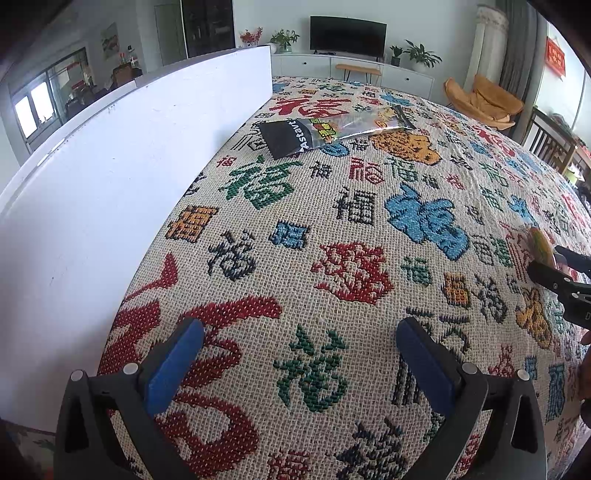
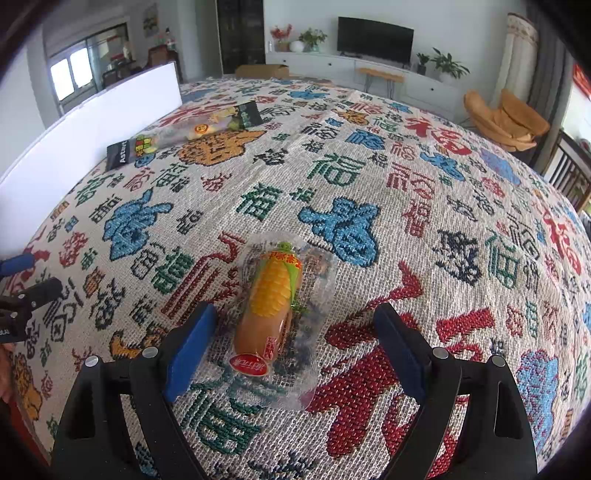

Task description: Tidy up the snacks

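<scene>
A living room with a dark television (image 2: 375,36) on a low white cabinet lies behind a broad surface (image 2: 424,206) covered in a woven cloth of coloured characters. Along the left edge stands a white board (image 1: 122,166). Just beside its far end lies a flat snack bag (image 1: 332,131), black at the ends with a clear, glossy middle. Nearer, the left gripper (image 1: 299,365) hovers over bare cloth with its blue-padded jaws wide apart and nothing between them. To the right, the right gripper (image 2: 295,350) has its jaws equally spread, one on each side of a corn sausage (image 2: 271,306) that lies on the cloth pointing away from the camera, not yet touched.

The sausage looks light and slightly squashy, sealed in loose clear film that will probably crinkle and slide. The firm round body, about the middle of its length, seems the best place to close on; the flat film margin would likely slip. The bag looks thin and limp, and is probably best pinched near an edge seam.
</scene>
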The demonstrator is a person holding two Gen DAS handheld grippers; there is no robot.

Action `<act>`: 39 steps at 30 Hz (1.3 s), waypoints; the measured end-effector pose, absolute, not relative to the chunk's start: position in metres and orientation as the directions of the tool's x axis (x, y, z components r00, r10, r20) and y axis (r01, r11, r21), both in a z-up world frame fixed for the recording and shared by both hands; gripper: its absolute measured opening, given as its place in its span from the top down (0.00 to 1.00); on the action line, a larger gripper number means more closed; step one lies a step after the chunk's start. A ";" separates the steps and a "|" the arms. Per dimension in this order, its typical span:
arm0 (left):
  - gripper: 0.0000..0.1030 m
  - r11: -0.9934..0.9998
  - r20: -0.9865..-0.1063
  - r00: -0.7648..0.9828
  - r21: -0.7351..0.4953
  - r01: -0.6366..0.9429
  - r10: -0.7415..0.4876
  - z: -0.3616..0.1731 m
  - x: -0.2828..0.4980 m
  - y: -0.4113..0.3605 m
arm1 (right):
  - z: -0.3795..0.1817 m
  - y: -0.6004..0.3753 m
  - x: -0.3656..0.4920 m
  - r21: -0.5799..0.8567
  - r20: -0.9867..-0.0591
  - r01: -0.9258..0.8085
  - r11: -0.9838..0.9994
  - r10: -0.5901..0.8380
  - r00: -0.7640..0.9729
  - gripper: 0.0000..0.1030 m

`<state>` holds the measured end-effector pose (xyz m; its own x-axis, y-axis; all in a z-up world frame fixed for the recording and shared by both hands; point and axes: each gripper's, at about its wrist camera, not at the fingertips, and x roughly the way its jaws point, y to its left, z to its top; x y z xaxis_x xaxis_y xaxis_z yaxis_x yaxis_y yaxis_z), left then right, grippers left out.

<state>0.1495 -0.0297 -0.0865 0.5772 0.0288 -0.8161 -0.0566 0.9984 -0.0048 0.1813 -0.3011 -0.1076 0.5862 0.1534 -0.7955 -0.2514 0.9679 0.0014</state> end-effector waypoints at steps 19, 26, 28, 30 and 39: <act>0.00 0.998 -0.812 0.583 -0.004 -0.058 0.031 -0.086 0.149 -0.030 | -0.108 -0.301 0.182 0.001 -0.795 -0.251 0.968 0.153 0.586 0.13; 0.00 0.998 -0.812 0.583 -0.004 -0.058 0.031 -0.086 0.149 -0.030 | -0.108 -0.301 0.182 0.001 -0.795 -0.251 0.968 0.153 0.586 0.13; 0.00 0.998 -0.812 0.583 -0.004 -0.058 0.031 -0.086 0.149 -0.030 | -0.108 -0.301 0.182 0.001 -0.795 -0.251 0.968 0.153 0.586 0.13; 0.00 0.998 -0.812 0.583 -0.004 -0.058 0.031 -0.087 0.149 -0.031 | -0.108 -0.301 0.182 0.001 -0.795 -0.251 0.968 0.153 0.586 0.13; 0.00 0.986 -0.817 0.558 -0.165 0.016 -0.146 -0.071 0.145 -0.021 | -0.108 -0.301 0.181 0.001 -0.795 -0.251 0.968 0.153 0.587 0.13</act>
